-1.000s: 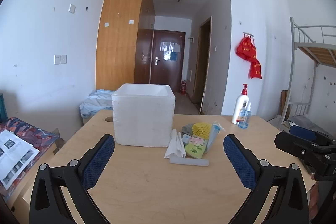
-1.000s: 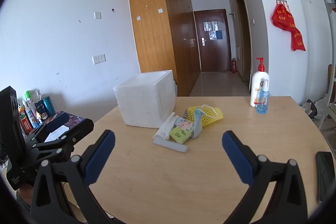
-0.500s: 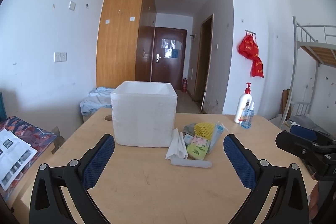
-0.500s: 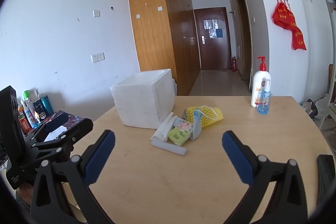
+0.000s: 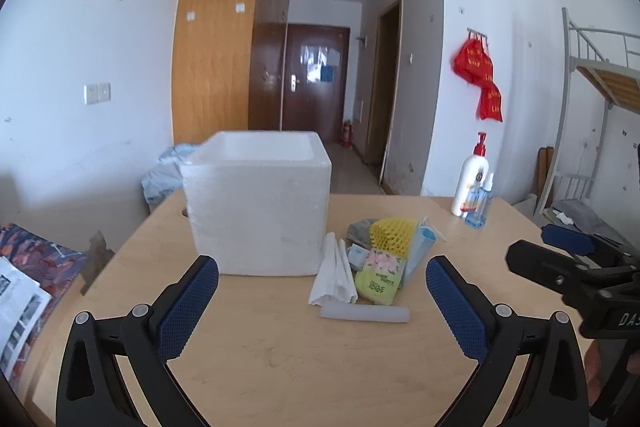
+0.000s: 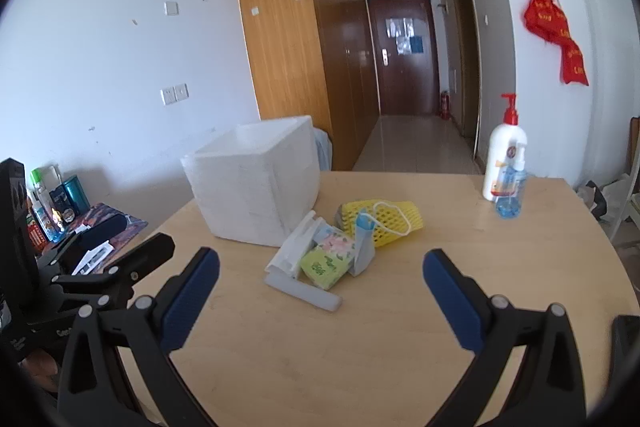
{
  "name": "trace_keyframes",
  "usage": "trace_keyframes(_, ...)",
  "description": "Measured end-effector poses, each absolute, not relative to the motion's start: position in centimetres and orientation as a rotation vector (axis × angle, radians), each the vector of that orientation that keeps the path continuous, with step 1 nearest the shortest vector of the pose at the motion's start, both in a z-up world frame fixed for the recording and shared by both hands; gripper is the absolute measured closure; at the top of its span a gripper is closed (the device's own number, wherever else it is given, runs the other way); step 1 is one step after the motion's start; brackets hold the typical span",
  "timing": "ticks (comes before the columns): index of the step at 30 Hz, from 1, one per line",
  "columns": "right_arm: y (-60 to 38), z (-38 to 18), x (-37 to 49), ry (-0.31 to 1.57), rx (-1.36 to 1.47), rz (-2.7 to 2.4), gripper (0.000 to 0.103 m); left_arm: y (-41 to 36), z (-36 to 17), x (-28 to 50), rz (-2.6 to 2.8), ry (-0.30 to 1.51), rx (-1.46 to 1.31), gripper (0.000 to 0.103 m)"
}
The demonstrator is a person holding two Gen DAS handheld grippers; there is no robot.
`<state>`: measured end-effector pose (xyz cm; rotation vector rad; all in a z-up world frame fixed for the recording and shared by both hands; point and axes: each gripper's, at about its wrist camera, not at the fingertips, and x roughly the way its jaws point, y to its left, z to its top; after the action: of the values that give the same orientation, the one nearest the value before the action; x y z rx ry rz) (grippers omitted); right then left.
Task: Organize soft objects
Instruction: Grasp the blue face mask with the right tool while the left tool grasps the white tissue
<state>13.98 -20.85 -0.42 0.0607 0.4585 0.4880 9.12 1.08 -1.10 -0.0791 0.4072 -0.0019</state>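
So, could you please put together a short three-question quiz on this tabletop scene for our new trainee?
1. True or false: the left hand-held gripper and the right hand-held gripper are both open and hold nothing.
2. Multiple choice: the pile of soft items lies where relative to the white foam box, seen from the left wrist view? A. inside it; B. on the table to its right; C. on top of it.
3. Fill in: the item of the pile nearest the cameras is the pale ____.

Key
1. True; the jaws stand wide apart, short of the pile.
2. B; the white folded cloth lies beside the box's front right corner.
3. Cylinder, lying flat on the table.
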Motion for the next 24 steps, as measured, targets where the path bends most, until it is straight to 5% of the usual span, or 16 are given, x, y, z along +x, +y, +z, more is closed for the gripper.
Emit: trace_keyframes(24,-18.3,-3.7,25.7,0.672,0.005,0.498,0.004,1.2,-7.6,22.4,-0.049,0.765,-0.106,0.0)
